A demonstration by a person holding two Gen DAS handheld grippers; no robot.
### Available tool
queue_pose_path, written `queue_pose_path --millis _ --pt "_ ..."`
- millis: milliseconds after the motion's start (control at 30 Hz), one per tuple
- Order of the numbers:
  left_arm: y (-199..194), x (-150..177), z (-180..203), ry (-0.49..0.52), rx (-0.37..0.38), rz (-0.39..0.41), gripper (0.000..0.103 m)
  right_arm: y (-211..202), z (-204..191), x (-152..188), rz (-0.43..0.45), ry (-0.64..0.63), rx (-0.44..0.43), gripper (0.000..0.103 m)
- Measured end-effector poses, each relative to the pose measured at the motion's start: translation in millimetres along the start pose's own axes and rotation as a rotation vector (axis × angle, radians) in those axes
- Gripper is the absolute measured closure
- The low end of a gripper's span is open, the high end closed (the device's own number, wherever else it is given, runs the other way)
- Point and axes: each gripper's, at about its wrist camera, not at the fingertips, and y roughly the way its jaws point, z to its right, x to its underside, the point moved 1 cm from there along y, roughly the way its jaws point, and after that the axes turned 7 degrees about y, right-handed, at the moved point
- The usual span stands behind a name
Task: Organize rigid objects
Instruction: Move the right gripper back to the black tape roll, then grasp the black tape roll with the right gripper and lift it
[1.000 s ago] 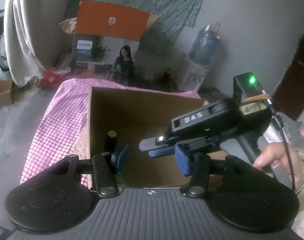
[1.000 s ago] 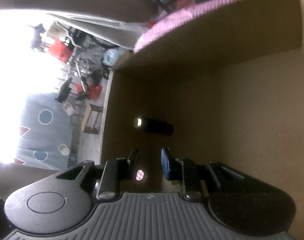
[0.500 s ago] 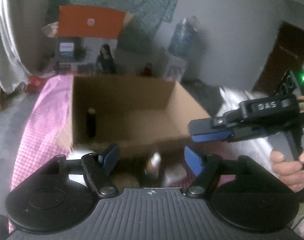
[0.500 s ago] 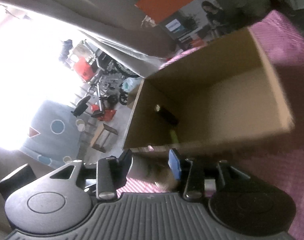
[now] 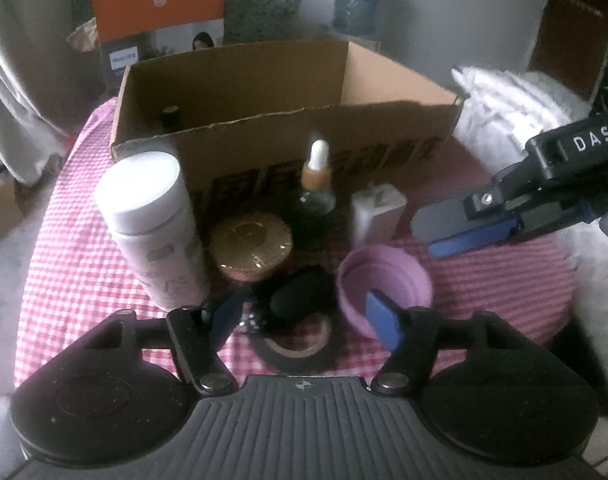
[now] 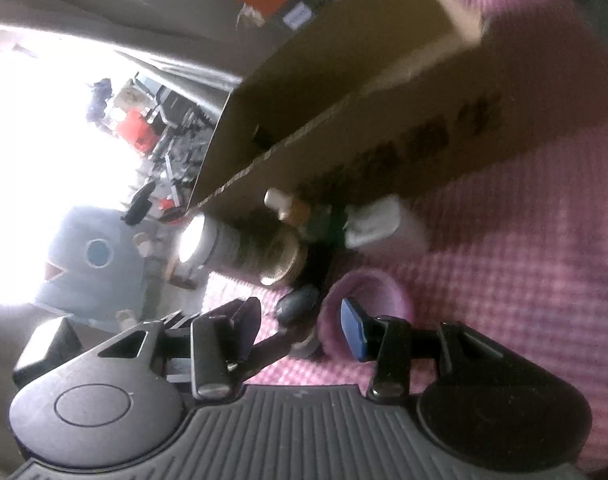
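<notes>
An open cardboard box (image 5: pixel 264 148) stands on a pink checked cloth (image 5: pixel 76 248), with a dark bottle (image 5: pixel 170 116) inside at its left. In front of it stand a white tumbler (image 5: pixel 156 228), a gold-lidded jar (image 5: pixel 250 246), a dropper bottle (image 5: pixel 315 184), a white block (image 5: pixel 377 212), a pink bowl (image 5: pixel 383 284), a black rounded object (image 5: pixel 300 296) and a tape roll (image 5: pixel 300 348). My left gripper (image 5: pixel 304 316) is open and empty over the black object. My right gripper (image 6: pixel 300 320) is open and empty, seen at the right in the left wrist view (image 5: pixel 463 232).
A white folded cloth (image 5: pixel 511 96) lies right of the box. An orange and photo carton (image 5: pixel 160 20) and a water bottle (image 5: pixel 357 0) stand behind. A bright doorway with clutter (image 6: pixel 64 120) shows in the right wrist view.
Both grippers have pulled back out of the box toward me. The row of objects in front of the box has come into view. The right gripper is empty and wider open.
</notes>
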Motion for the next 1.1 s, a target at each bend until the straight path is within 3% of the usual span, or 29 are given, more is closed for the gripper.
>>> queue_pose_path --millis 100,333,467,567,667,900,1100 --pt "6.6 2.1 -2.5 0.006 -0.004 -0.013 0.048 21.7 5.3 1.5 -0.057 0.058 -0.047 0.056" --pt "16.5 8.5 -0.9 0.041 -0.014 -0.033 0.057 58.5 11.6 -2.1 -0.139 0.167 -0.088 0.056" --pt "19.1 9.0 -2.2 0.031 -0.01 -0.043 0.062 70.2 13.3 -5.6 -0.152 0.194 -0.071 0.056" --pt "14.0 11.4 2.4 0.029 0.011 -0.061 0.073 76.4 11.8 -6.3 -0.153 0.193 -0.058 0.056" --pt "7.9 16.7 7.7 0.021 0.036 -0.063 0.074 81.3 8.6 -5.8 -0.156 0.176 -0.041 0.056" --pt "3.8 15.2 7.2 0.025 0.02 -0.029 0.072 84.6 1.3 -3.5 -0.16 0.156 0.001 0.057" --pt "16.5 13.6 0.0 -0.018 0.068 -0.059 0.071 76.6 0.7 -4.0 -0.122 0.137 0.065 0.057"
